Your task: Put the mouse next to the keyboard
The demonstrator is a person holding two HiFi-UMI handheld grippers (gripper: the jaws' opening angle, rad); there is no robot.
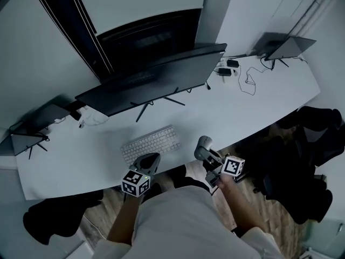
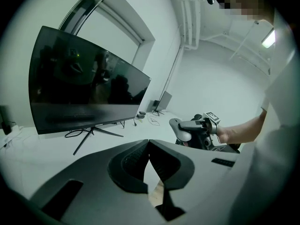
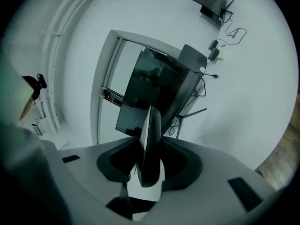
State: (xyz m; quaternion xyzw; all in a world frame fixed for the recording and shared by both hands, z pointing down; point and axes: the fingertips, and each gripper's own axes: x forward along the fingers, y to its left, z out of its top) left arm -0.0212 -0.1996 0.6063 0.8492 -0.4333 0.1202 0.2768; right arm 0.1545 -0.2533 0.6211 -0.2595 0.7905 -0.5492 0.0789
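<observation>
Two grippers show in my feeds, both low at the front edge of the white desk [image 1: 253,109]. The right gripper [image 1: 209,154] is clenched on the mouse [image 3: 151,142] — in its own view the pale mouse stands edge-on between the two pads, pinched from either side, with the curved monitor [image 3: 154,86] beyond it. In the head view the mouse is near the desk's front edge, to the right of the keyboard [image 1: 151,143] and apart from it; I cannot tell whether it touches the desktop. The left gripper [image 2: 149,143] has its jaws drawn together, tips meeting and nothing between them — it sits just in front of the keyboard's near edge. The monitor is dark and stands on thin legs behind the keyboard. A dark laptop [image 1: 283,46] is propped at the far right end of the desk, with loose cables [image 1: 249,82] lying beside it, and another laptop [image 1: 29,128] sits at the left end.
</observation>
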